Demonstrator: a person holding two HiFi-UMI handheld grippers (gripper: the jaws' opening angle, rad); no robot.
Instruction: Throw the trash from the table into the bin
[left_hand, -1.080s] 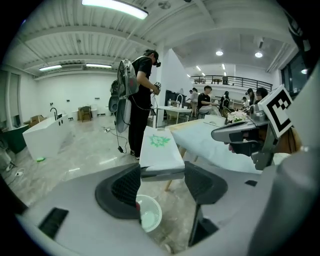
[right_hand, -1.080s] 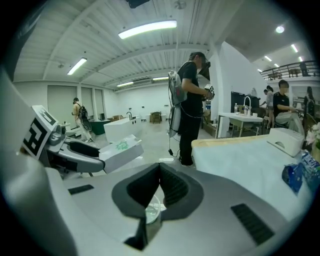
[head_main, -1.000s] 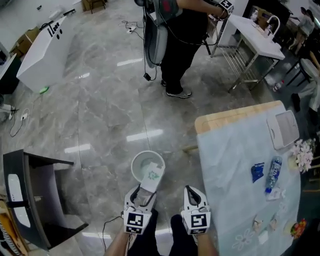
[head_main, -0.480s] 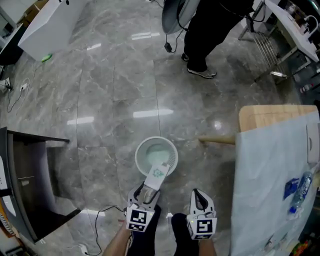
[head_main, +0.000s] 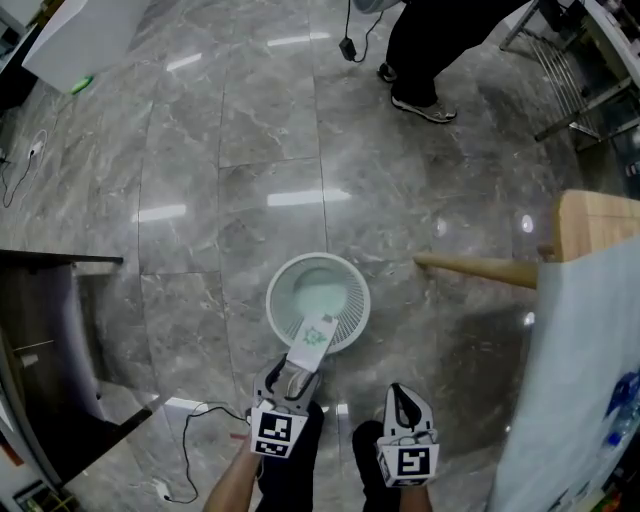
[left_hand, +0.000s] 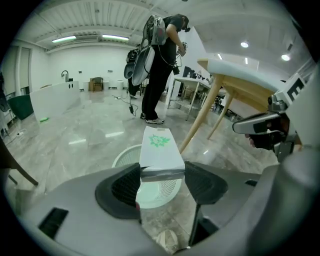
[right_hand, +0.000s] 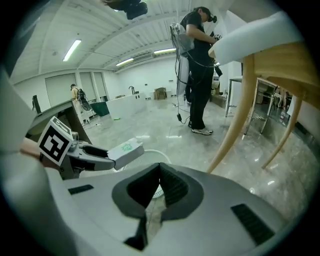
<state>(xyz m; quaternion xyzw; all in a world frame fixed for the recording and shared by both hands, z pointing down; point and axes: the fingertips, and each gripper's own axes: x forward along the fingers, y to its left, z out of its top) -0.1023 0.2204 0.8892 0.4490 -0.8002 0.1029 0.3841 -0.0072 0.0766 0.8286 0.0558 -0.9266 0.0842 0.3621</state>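
A white carton (head_main: 312, 340) with a green print is clamped in my left gripper (head_main: 290, 378), whose jaws stand wide and press on its sides. The carton's far end reaches over the near rim of the round white mesh bin (head_main: 275, 300) on the floor. In the left gripper view the carton (left_hand: 159, 150) sticks out ahead of the left gripper (left_hand: 161, 172), with the bin (left_hand: 122, 155) behind it. My right gripper (head_main: 402, 395) is shut, to the right of the bin and short of it. In the right gripper view I make out nothing held in the right gripper (right_hand: 160, 182).
A wooden table (head_main: 590, 225) under a pale cloth fills the right edge, with its slanted leg (head_main: 480, 268) close to the bin. A dark cabinet (head_main: 40, 340) stands at the left. A cable (head_main: 190, 440) lies on the floor nearby. A person's shoes (head_main: 420, 105) are at the top.
Both grippers have sunk towards the floor and the bin looks larger. The carton's end has come over the bin's near rim. The table has slid to the right edge of the head view.
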